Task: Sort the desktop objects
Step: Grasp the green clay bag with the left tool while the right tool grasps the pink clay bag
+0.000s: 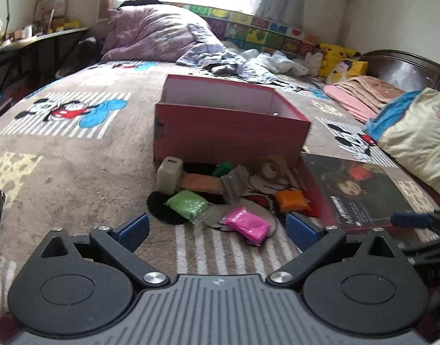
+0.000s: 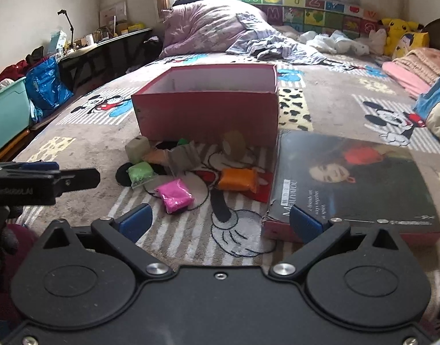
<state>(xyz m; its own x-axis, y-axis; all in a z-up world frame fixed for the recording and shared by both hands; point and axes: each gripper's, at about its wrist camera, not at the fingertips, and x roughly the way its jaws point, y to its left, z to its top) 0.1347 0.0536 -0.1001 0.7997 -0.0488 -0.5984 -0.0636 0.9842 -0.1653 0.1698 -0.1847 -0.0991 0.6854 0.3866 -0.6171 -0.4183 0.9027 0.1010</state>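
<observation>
The left gripper (image 1: 217, 230) hangs with its blue-padded jaws spread wide and nothing between them, low over the blanket just short of the pile; the right gripper (image 2: 220, 222) is likewise fully open and empty, a little farther back and beside the box lid (image 2: 355, 184), which lies flat with its printed face up. Directly ahead of the left gripper sits the pink clay packet (image 1: 248, 225), with the green clay packet (image 1: 188, 204) just to its left and the orange clay packet (image 1: 292, 200) to its right near the lid's edge. Behind them, close against the box wall, lie a beige block (image 1: 169, 175), a pale orange packet (image 1: 202, 182), a crumpled grey wrapper (image 1: 234, 184), a small dark green piece (image 1: 224, 167) and a tape roll (image 1: 273, 167). The pink box (image 1: 228, 132) stands upright and open just beyond; what shows of its inside looks bare. Judging by this, the sorting has hardly begun: every item is still outside the box, and the pink packet seems the likeliest first pick.
</observation>
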